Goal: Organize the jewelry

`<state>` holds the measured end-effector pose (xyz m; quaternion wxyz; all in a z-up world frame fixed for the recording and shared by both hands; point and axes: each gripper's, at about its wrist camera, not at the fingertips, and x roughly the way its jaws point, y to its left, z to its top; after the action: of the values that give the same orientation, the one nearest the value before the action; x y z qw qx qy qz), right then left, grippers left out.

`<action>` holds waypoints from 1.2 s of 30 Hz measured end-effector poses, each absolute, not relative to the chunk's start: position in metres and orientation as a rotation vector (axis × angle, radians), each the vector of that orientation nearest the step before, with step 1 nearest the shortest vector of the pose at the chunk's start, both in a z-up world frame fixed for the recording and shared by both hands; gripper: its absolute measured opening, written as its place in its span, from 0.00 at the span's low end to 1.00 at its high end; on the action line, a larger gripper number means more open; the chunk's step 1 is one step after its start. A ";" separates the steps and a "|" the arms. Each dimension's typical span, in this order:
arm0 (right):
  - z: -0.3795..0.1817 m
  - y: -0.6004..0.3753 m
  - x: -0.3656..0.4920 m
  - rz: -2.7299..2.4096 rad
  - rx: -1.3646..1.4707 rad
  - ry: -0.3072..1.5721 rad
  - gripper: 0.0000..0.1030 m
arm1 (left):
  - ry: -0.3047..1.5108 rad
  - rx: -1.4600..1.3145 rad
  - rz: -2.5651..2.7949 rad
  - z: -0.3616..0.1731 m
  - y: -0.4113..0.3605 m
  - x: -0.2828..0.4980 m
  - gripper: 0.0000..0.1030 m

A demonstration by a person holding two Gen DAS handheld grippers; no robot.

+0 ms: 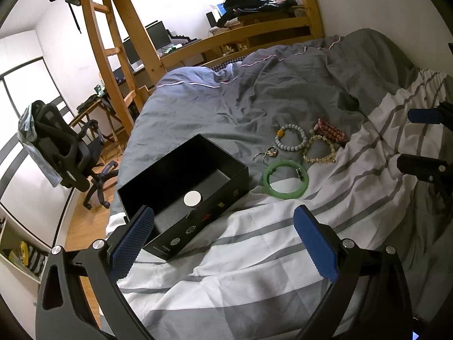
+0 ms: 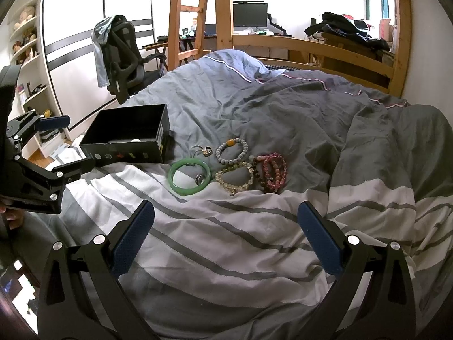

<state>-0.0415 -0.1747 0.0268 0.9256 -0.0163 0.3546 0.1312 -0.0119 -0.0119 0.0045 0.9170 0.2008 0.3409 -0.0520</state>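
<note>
The right gripper (image 2: 226, 238) gaped wide and empty; the jewelry cluster, led by the green bangle (image 2: 190, 179), lay straight ahead at frame centre. The left gripper (image 1: 223, 243), also wide and empty, faced the black box (image 1: 181, 192), bangle upper right.

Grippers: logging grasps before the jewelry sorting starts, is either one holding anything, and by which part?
Nothing is held. The left gripper and right gripper are both open and empty, short of the green bangle.
</note>
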 end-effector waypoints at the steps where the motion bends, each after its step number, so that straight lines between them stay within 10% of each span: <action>1: 0.027 -0.174 -0.041 0.269 -0.035 0.728 0.97 | 0.702 0.413 -0.107 0.004 -0.012 -0.012 0.94; 36: 0.027 -0.174 -0.041 0.269 -0.034 0.728 0.97 | 0.711 0.431 -0.107 -0.002 -0.012 -0.011 0.94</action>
<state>-0.0409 -0.1740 0.0267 0.9255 -0.0164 0.3550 0.1311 -0.0113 -0.0124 -0.0016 0.9135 0.2091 0.3450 -0.0521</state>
